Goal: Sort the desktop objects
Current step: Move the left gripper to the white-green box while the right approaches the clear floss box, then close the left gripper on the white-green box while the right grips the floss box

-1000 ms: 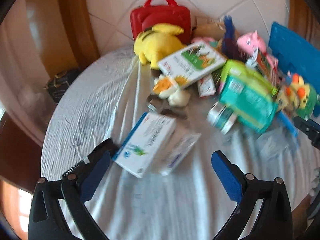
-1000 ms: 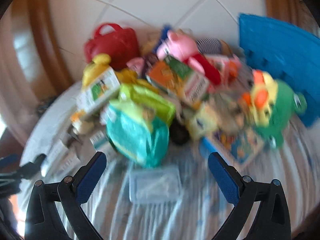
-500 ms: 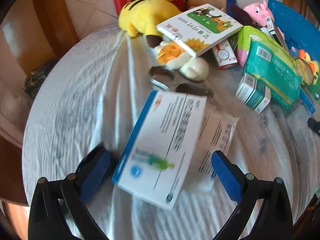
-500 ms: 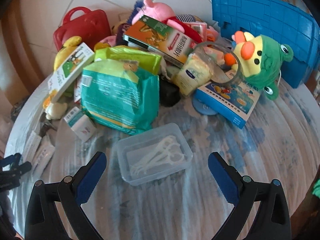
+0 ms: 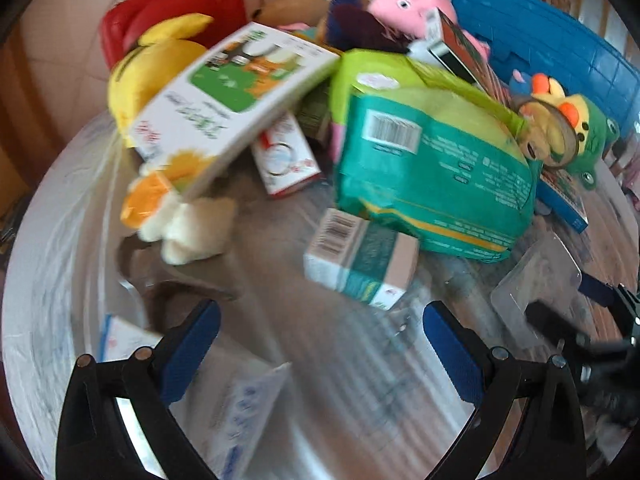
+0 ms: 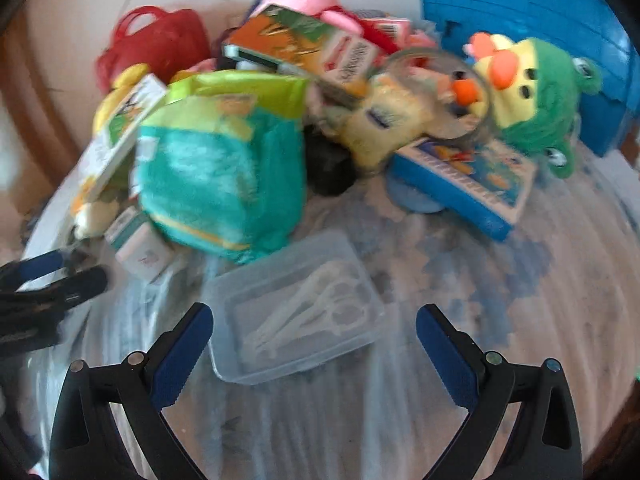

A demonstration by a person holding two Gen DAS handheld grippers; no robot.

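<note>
The left gripper [image 5: 320, 340], jaws spread wide and empty, has swung away from the large white-and-blue cardboard box it framed half a second ago. Only a blurred white corner [image 5: 120, 336] shows near its left finger now, probably that box. It now points at the small teal-and-white carton [image 5: 360, 258] lying just below the green-and-teal plastic pack [image 5: 436, 176]. That suggests the carton is the left side's next pick.

The right gripper [image 6: 314, 344], also spread and holding nothing, has closed in on the clear plastic lidded box of white floss picks [image 6: 296, 308], which lies between its blue pads on the pale tablecloth [image 6: 520, 300]. A grasp there looks imminent. Behind it, the heap of plush toys and boxes remains unsorted, so the sorting is at an early stage.
</note>
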